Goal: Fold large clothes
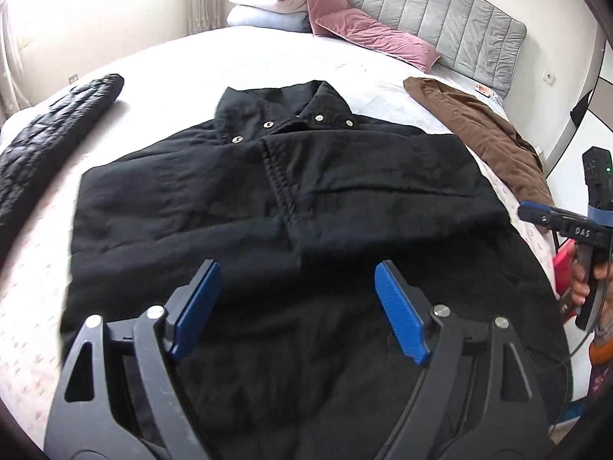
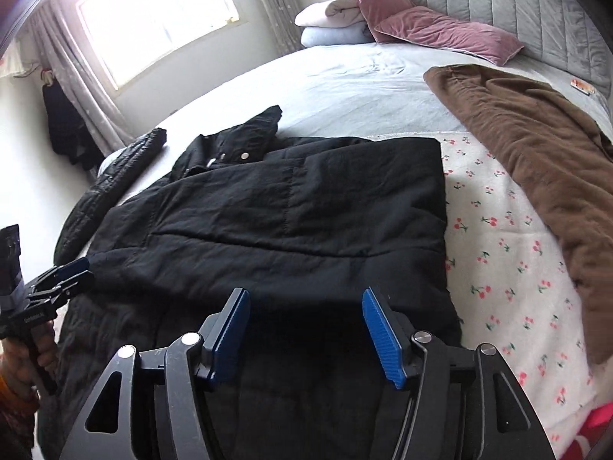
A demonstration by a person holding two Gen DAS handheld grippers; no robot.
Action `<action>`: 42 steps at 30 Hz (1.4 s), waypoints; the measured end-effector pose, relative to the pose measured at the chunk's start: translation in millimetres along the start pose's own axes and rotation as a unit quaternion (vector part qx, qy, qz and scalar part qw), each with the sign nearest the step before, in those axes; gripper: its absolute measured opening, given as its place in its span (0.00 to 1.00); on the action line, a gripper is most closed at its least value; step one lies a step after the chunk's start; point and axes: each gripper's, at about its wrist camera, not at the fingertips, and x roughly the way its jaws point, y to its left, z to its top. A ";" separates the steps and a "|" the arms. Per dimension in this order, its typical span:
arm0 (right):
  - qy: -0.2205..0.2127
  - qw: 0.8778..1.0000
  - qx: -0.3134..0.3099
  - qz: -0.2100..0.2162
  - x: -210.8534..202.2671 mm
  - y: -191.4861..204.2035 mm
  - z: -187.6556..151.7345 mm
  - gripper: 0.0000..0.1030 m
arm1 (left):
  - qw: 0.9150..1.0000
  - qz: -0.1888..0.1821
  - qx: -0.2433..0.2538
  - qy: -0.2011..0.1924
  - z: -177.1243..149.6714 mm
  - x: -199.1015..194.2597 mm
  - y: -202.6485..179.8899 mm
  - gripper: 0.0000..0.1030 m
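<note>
A large black padded jacket (image 1: 237,207) lies flat on the bed, collar with brass snaps at the far end. Its right side and sleeve are folded over the front; its left sleeve (image 1: 57,130) stretches out to the far left. My left gripper (image 1: 297,272) is open and empty, above the jacket's lower middle. My right gripper (image 2: 304,299) is open and empty, above the jacket's (image 2: 306,211) lower right part. The right gripper also shows at the right edge of the left wrist view (image 1: 536,212). The left gripper shows at the left edge of the right wrist view (image 2: 72,272).
A brown garment (image 2: 536,153) lies on the bed to the right of the jacket. Pink pillows (image 2: 440,30) and folded bedding (image 2: 333,23) sit by the grey headboard (image 1: 440,19). A cherry-print sheet (image 2: 505,268) covers the near right of the bed. A window (image 2: 153,15) is on the left wall.
</note>
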 end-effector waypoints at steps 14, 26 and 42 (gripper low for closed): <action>0.052 0.997 -0.037 0.042 -148.8 15.5 -114.1 0.80 | 0.998 -0.003 -0.042 0.045 -117.3 -174.2 51.7 0.95; 0.112 0.993 0.009 0.038 -153.1 -18.6 -202.2 0.80 | 0.985 -0.050 -0.107 0.126 -222.2 -182.9 104.2 0.95; 0.215 0.972 0.084 0.040 -121.5 -61.1 -254.2 0.80 | 0.956 -0.159 -0.164 0.187 -261.8 -157.3 114.0 0.86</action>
